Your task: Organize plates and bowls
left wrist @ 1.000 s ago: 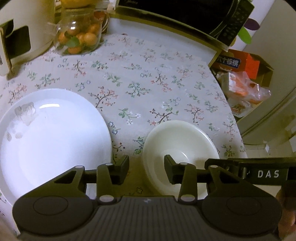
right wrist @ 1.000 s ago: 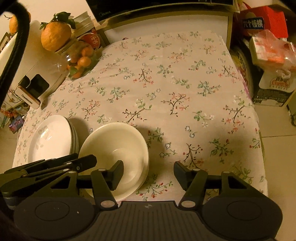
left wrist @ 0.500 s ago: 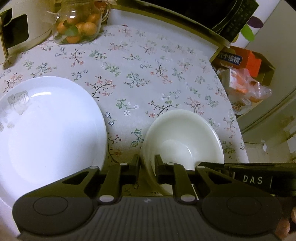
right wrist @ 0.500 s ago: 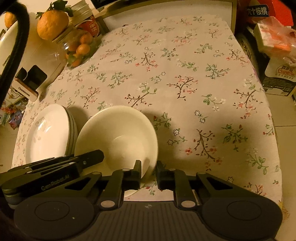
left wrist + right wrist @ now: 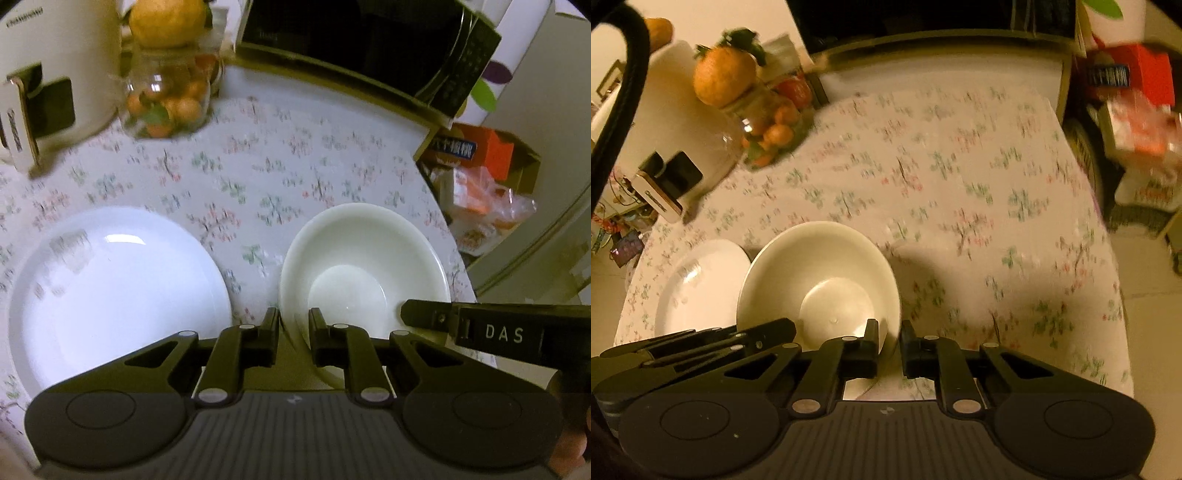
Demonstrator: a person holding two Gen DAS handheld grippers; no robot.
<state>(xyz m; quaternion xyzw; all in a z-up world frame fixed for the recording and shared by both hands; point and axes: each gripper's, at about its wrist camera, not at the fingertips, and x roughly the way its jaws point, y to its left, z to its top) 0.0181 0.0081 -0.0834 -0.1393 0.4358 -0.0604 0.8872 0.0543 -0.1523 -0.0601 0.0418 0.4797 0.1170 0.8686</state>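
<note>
bowl (image 5: 364,269): cream, near the counter's (image 5: 960,177) front edge, just right of the plate (image 5: 110,291).
left hand-held gripper (image 5: 293,332): narrow, clamped on the bowl's near-left rim.
right hand-held gripper (image 5: 889,341): narrow, clamped on the near-right rim.
key relation: both grips sit on the near rim, the bowl reaching away from them toward the counter's back edge; plate lies left.
nearer to plate: left hand-held gripper.

A table draped in a floral tablecloth (image 5: 280,173) is carrying a white plate (image 5: 110,295) at its near left. A glass jar of small oranges (image 5: 168,101) is sitting at the far left beside a white appliance (image 5: 62,74), and a microwave (image 5: 369,48) is standing along the far edge.
</note>
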